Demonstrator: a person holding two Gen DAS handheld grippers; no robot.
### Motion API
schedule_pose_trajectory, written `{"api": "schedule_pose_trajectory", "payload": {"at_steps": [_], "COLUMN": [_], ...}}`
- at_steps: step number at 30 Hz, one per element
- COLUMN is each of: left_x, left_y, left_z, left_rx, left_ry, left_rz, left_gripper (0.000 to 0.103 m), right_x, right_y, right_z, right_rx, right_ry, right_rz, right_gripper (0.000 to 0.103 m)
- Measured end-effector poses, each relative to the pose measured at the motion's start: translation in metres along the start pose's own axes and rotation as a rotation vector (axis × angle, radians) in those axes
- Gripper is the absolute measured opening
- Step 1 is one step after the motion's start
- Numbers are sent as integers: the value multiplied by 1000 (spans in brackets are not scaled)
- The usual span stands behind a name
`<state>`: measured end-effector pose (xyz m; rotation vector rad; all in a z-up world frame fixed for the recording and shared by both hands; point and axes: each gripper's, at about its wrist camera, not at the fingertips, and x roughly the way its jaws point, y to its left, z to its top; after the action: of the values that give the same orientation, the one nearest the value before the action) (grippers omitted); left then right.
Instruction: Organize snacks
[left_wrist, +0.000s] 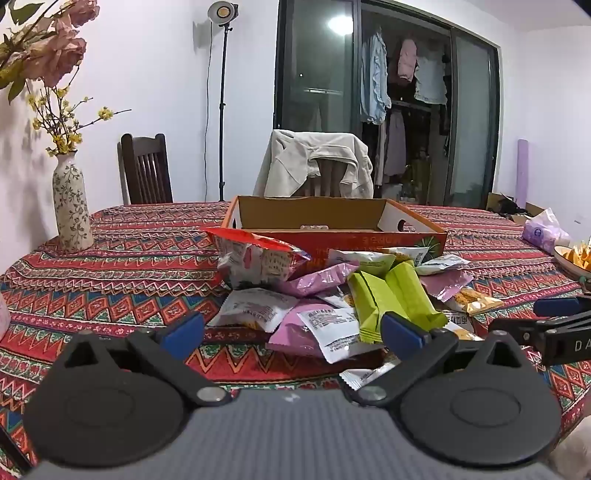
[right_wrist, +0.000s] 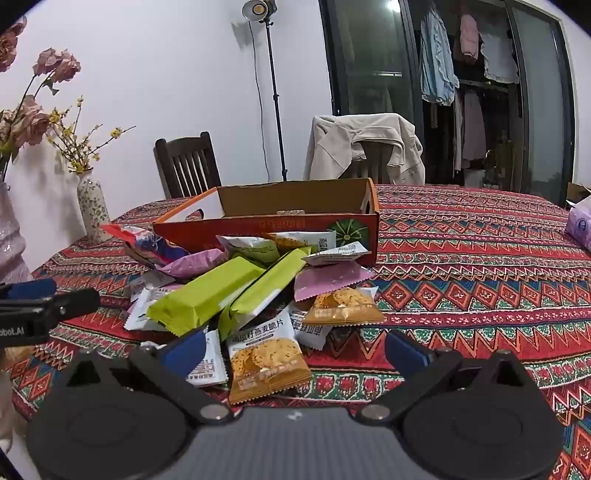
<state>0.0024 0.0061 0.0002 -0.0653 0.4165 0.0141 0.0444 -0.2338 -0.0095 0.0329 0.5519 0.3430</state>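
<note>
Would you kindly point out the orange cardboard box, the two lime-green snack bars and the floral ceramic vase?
Orange cardboard box (left_wrist: 369, 240), left wrist view, front wall.
Lime-green snack bars (right_wrist: 207, 291), right wrist view, left bar's top face.
Floral ceramic vase (left_wrist: 71, 206), left wrist view, body.

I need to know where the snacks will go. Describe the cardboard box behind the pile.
The cardboard box is a shallow open tray, orange-red printed outside, plain brown inside, with cut-out hand holes in its end walls. It sits flat on the patterned tablecloth. What shows of its inside looks empty. Snack packets lean against its near wall.
</note>
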Motion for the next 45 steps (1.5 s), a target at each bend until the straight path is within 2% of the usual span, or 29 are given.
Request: {"api": "schedule_pose_trajectory", "payload": {"at_steps": [2, 4, 26, 45], "left_x": [1, 0, 3, 5], "left_y": [3, -6, 1, 1], "left_z": [-3, -5, -7, -8], "left_rx": [-2, 42, -3, -4], "left_ry": [-8, -12, -10, -12], "left_rz": [-4, 11, 25, 23], "left_gripper": [103, 103, 103, 103], "right_x": [0, 0, 5, 6], "right_y": [0, 0, -3, -3], "right_z": [0, -1, -2, -2], "right_rx": [-1, 0, 0, 2], "right_ry": [0, 2, -4, -3], "right_rz": [0, -2, -30, -31], "right_gripper": [103, 103, 103, 103]}}
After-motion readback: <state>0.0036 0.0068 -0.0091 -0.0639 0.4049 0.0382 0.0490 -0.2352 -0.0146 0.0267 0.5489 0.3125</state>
